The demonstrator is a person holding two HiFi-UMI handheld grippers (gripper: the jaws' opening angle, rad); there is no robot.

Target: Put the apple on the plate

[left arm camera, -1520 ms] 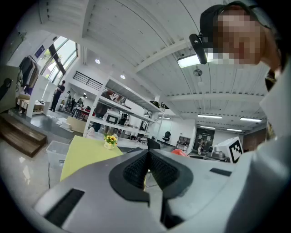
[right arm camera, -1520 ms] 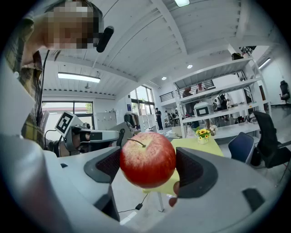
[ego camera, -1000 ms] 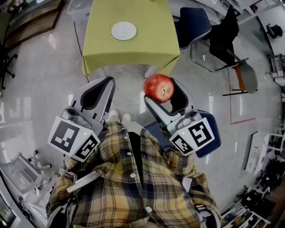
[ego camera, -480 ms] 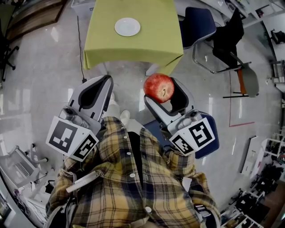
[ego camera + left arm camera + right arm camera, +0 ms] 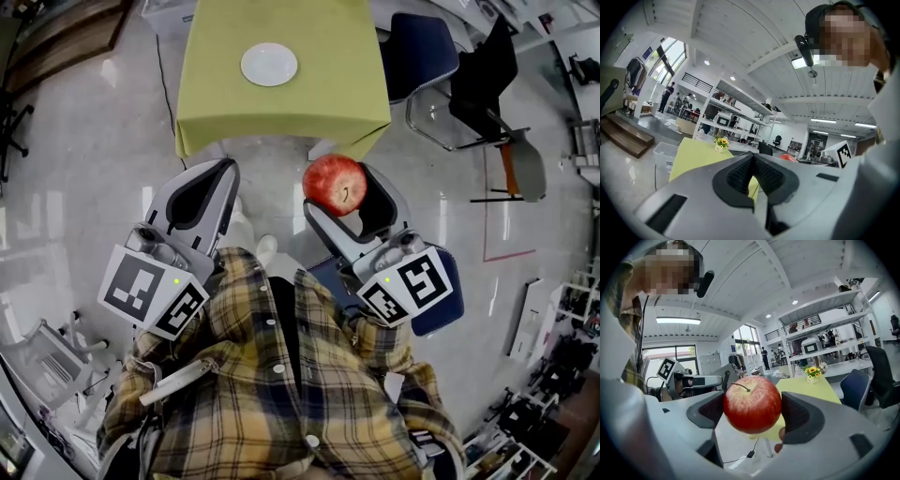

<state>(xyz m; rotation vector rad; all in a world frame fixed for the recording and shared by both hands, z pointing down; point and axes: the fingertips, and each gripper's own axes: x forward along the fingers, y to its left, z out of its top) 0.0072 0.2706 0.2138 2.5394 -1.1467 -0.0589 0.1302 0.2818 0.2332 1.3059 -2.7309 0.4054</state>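
A red apple with a short stem is clamped between the jaws of my right gripper, held in the air in front of my chest; in the right gripper view the apple fills the gap between the dark pads. A small white plate lies on the far half of a table with a yellow-green cloth, well ahead of both grippers. My left gripper hangs beside the right one, jaws pressed together with nothing between them.
A dark blue chair and a black chair stand right of the table. A small pot of yellow flowers stands on the table's far end. Polished grey floor lies between me and the table. Shelving and desks fill the background.
The table and plate have shifted slightly in the head view as I move. Both grippers keep the same pose, the apple still held.
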